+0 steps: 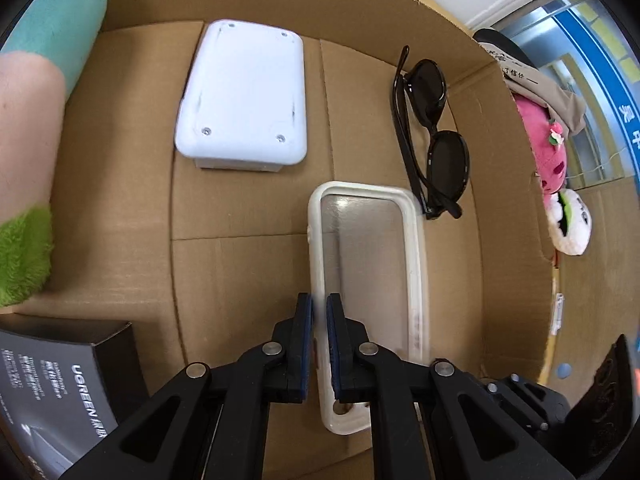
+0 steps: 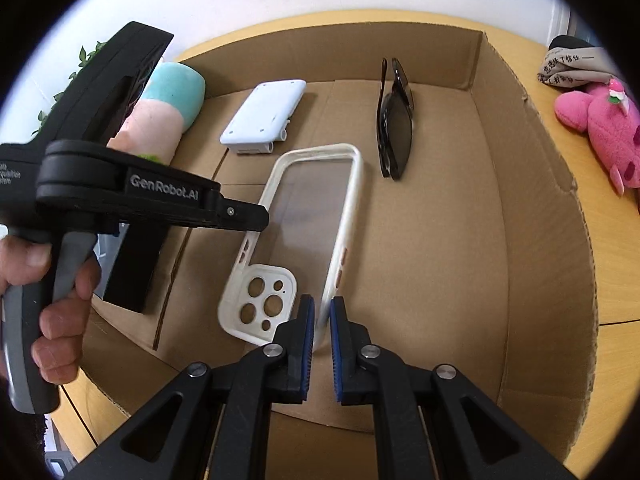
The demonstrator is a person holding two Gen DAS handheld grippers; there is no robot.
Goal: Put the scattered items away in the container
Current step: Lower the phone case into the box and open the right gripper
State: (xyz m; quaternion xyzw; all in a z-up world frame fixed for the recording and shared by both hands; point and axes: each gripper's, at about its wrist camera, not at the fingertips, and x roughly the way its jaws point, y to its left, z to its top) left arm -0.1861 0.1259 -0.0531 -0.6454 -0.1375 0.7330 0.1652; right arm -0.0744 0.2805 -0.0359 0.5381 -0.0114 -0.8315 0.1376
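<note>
A white-rimmed clear phone case (image 1: 416, 248) (image 2: 352, 200) lies lengthwise inside the cardboard box (image 1: 248, 272) (image 2: 440, 240), low over its floor. I cannot tell whether it touches the floor. My left gripper (image 1: 320, 312) is shut on the case's left rim. My right gripper (image 2: 322, 314) is shut on the right rim, beside the camera cutouts (image 2: 260, 300). In the right wrist view a hand (image 2: 52, 292) holds the left gripper (image 2: 248, 216), whose tip meets the case's left edge.
In the box also lie a white device (image 1: 244, 92), black sunglasses (image 1: 432, 132), a teal, pink and green plush (image 1: 40, 100) and a black UGREEN carton (image 1: 60, 376). Outside, a pink plush (image 2: 600, 128) sits on the wooden table (image 2: 616, 280).
</note>
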